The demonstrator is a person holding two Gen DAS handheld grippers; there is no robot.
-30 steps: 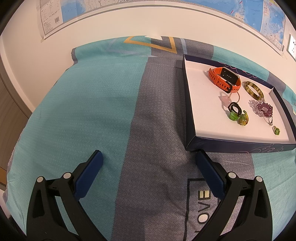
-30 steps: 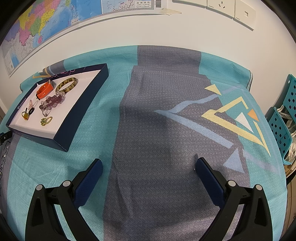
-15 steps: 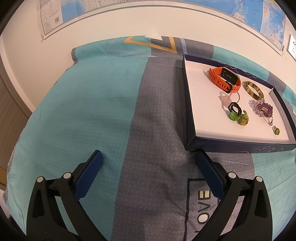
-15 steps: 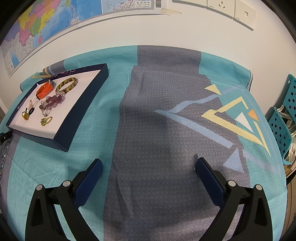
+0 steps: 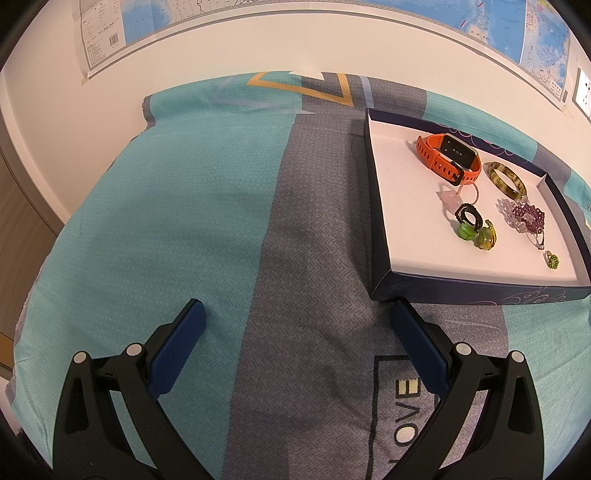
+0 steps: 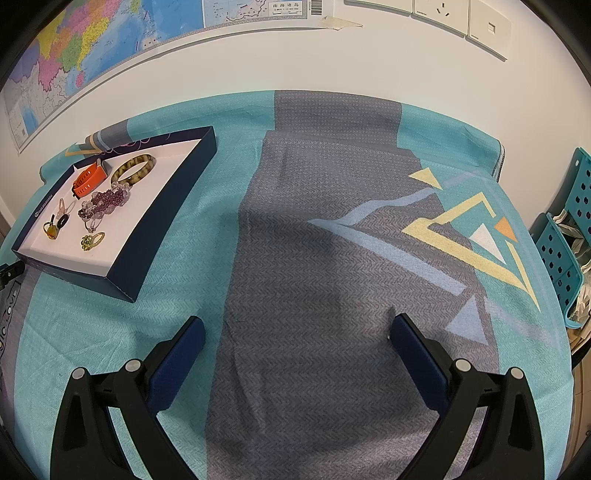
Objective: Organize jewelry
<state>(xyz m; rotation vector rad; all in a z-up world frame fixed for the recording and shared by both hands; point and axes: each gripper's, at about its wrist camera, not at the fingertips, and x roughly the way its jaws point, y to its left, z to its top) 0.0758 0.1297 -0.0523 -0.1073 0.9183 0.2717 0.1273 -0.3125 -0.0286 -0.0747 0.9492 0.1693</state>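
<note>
A dark blue tray with a white floor lies on the cloth, at the right of the left wrist view and at the left of the right wrist view as tray. Inside it are an orange watch, a mottled bangle, a purple bead bracelet, green glass rings and a small green ring. The right wrist view shows the watch, bangle and bead bracelet. My left gripper stands open just short of the tray's near corner. My right gripper is open over bare cloth.
A teal and grey patterned cloth covers the table, which ends at a white wall with a map and sockets. Teal perforated baskets stand past the right edge. A wooden surface shows beyond the left edge.
</note>
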